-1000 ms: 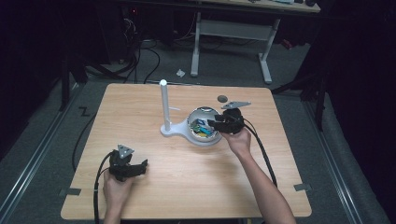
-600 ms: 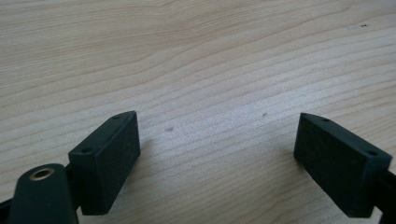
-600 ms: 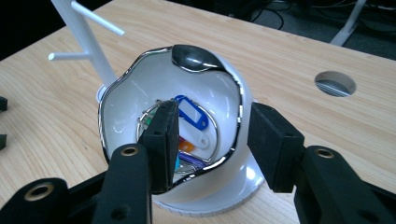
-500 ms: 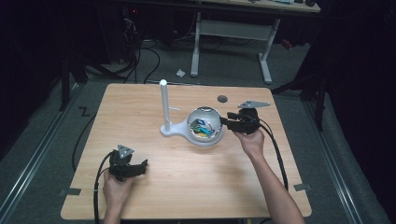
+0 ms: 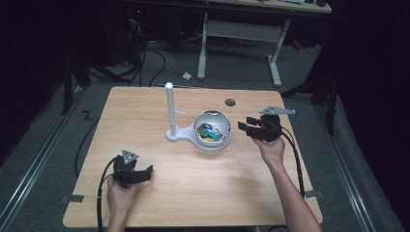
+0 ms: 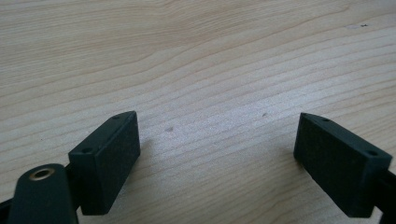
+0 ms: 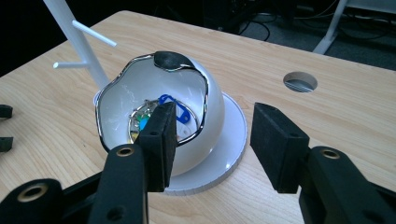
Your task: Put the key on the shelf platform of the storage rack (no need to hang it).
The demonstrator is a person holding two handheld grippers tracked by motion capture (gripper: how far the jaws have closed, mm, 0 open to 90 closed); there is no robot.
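While the right gripper (image 5: 247, 126) hangs just beside the white bowl (image 5: 213, 129) on the person's right, its jaws stand spread with nothing between them, pointing toward the bowl's outer wall without touching it. Seen from the right gripper view, that same right gripper (image 7: 212, 140) frames the bowl (image 7: 205, 112) with one jaw in front of the bowl's opening and the other off to the side over bare wood. The bowl sits tilted on a round white base (image 7: 231, 140), its wavy, metal-edged rim turned toward the person, and small coloured items (image 7: 159, 112), among them a blue one, lie inside it. A white post (image 5: 170, 110) with thin side pegs rises from the same base, just beside the bowl on its left. The whole stand sits near the middle of the wooden table (image 5: 145, 116), a little toward its far side. A round hole (image 5: 230, 102) is cut into the tabletop beyond the bowl. Well apart from all this, near the table's front left corner, the left gripper (image 5: 141, 173) rests low over the wood in the person's hand; in the left gripper view its jaws are wide apart around bare tabletop (image 6: 210, 70), and the left gripper (image 6: 217, 158) grips nothing.
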